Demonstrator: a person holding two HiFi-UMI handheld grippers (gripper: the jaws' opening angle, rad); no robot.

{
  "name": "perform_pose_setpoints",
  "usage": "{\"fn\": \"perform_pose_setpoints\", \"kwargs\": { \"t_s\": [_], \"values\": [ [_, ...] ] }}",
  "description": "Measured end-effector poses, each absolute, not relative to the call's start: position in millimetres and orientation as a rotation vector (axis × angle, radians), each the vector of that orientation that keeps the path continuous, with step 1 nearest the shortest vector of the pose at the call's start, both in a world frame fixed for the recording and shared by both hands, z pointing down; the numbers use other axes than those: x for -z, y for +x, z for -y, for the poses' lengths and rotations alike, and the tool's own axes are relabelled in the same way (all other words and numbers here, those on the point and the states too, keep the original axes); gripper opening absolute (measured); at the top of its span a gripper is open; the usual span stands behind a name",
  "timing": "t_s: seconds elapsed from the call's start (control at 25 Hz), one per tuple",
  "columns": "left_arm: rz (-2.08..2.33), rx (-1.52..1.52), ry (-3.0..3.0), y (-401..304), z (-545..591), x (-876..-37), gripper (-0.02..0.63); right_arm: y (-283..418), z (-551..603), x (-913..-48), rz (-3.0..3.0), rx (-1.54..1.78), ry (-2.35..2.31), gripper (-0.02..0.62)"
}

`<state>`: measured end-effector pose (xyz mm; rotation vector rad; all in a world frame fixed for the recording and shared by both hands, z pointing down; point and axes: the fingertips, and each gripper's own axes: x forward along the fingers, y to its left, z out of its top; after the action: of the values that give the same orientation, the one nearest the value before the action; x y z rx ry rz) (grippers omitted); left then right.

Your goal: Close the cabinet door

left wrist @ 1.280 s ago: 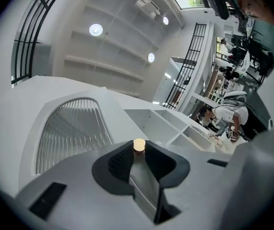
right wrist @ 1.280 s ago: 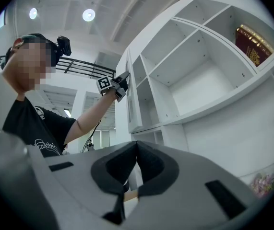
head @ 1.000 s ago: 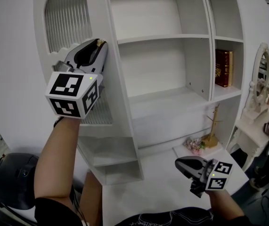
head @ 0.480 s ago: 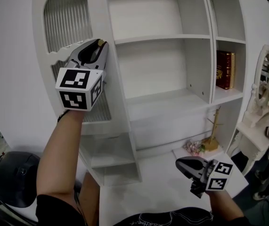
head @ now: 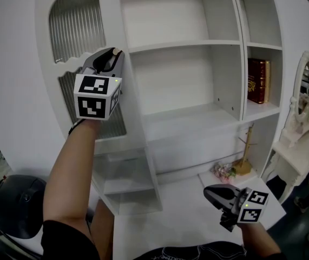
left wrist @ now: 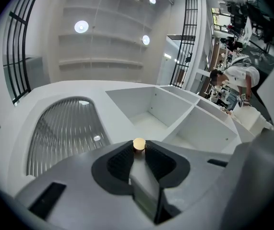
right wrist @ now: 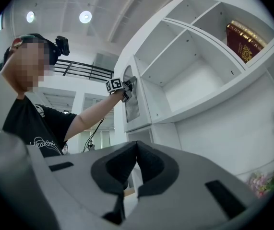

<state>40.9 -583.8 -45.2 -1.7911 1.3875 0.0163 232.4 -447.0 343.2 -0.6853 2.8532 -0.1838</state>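
Plainly, the cabinet door (head: 45, 69) is not shut. It stands swung out at the upper left of the head view, and its arched ribbed glass panel (head: 76, 26) faces the camera. Just right of it, the bare white shelves (head: 181, 45) lie open to view.

The left hand-held gripper (head: 112, 53) is raised on an outstretched forearm (head: 70, 167) at the door's right edge. In the left gripper view its jaws are drawn partway in, with the dark pads (left wrist: 122, 159) pressed on either side of a small gold knob (left wrist: 139, 144). The knob pokes out between the tips.

The right hand-held gripper (head: 207, 191) sits low at the lower right of the head view, over the white counter (head: 165, 210) and well apart from the door. In its own view the jaws meet at the tips, and nothing is between them.

A red book (head: 257, 80) stands upright in the right-hand compartment. A small bunch of flowers (head: 223, 168) lies on the counter beneath it.
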Motion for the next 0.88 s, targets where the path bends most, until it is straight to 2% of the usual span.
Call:
{"fn": "perform_pose_setpoints", "kwargs": {
  "t_s": [0.56, 0.6, 0.76, 0.88],
  "values": [
    [-1.421, -0.006, -1.937, 41, 591, 46, 0.079, 243, 427, -348, -2.85, 0.209, -0.749, 0.0],
    [-1.417, -0.021, -1.963, 42, 590, 47, 0.086, 244, 424, -347, -2.85, 0.206, -0.757, 0.0],
    [-1.4, -0.055, -2.023, 45, 583, 49, 0.192, 248, 410, -344, -2.843, 0.192, -0.793, 0.0],
    [-1.379, -0.094, -2.077, 42, 571, 44, 0.212, 247, 399, -343, -2.833, 0.185, -0.814, 0.0]
  ]
}}
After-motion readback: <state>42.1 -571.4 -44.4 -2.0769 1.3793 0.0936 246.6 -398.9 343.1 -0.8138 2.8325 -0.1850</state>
